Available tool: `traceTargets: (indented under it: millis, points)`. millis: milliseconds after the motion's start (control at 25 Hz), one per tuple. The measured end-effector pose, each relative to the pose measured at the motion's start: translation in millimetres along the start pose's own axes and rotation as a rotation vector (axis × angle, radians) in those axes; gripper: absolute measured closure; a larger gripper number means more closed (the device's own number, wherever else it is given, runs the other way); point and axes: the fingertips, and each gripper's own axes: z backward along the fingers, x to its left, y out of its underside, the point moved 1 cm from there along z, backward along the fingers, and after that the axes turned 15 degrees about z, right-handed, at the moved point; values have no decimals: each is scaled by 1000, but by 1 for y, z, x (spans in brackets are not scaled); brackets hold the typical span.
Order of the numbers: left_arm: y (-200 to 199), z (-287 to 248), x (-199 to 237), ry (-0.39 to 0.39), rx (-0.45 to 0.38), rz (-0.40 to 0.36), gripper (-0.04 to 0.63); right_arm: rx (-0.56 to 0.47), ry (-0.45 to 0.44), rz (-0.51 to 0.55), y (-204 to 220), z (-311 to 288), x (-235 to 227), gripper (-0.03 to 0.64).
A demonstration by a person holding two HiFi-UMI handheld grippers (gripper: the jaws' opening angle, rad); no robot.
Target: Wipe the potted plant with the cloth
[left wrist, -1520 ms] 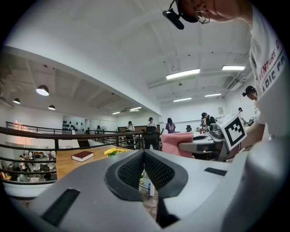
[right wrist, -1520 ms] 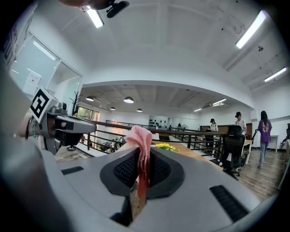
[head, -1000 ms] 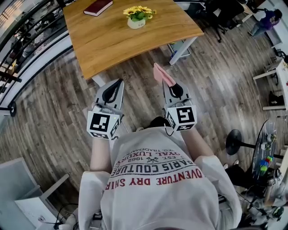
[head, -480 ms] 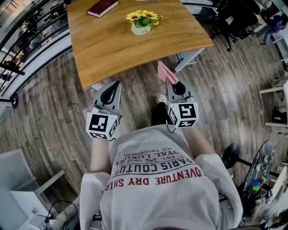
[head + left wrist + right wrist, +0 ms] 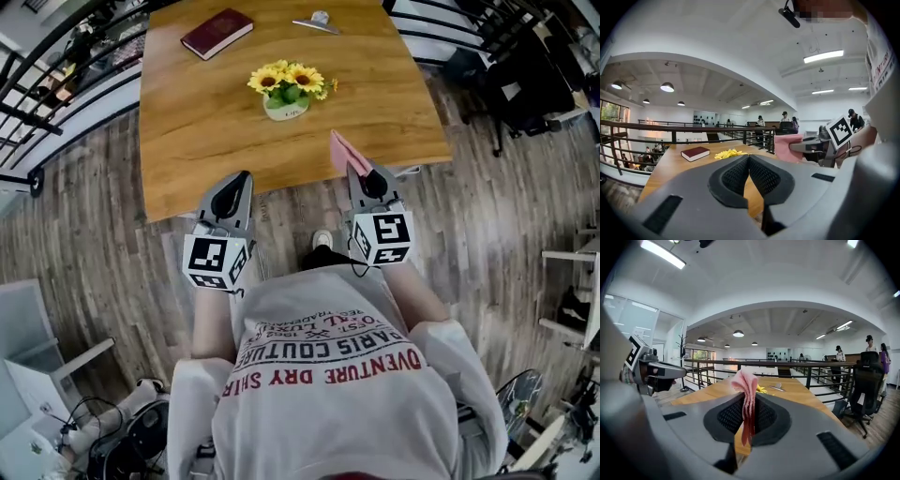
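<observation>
The right gripper [image 5: 748, 414] is clamped on a pink cloth [image 5: 747, 385]. The cloth is pinched between its jaws, stands up ahead of them and folds over at the top. The gripper's tip is at the near edge of a wooden table [image 5: 202, 131].

The left gripper [image 5: 749, 163] is beside it, well apart to its left. Its jaws are pressed together with nothing between them, and its tip is also at the table's near edge.

The potted plant [image 5: 286, 89], yellow flowers in a small white pot, stands on the table ahead of both grippers, roughly midway between their lines and clear of the cloth. A dark red book [image 5: 217, 33] lies further out, beyond the plant and ahead of the left gripper. A metal clip [image 5: 317, 22] lies at the far edge, ahead of the right gripper. Wood-plank floor [image 5: 112, 234] is under the person.
</observation>
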Motion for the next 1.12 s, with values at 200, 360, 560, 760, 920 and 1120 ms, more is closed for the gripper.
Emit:
traceTargets:
  millis: [200,360,560,760,920,1120]
  points:
    - [0,-57,-21,-43,14,-26,578,27,-87,-33,20,-39,-47,580]
    - [3,-85,-20,-80,2,60,578,57,-132,-39,36,-66,-68,580]
    - [11,-116,-11,-81,26,61,578,132,-151,-47,64,-103,-86,580]
    - [20,-158,14,-58,41,42,578,234,-156,-2,99,-149,-92,580]
    - [40,-190,43,-88,90,27,578,314,-144,51,132,-181,-97,580]
    - [63,-226,75,-132,159,38,578,327,-149,135,148,-225,-104,580]
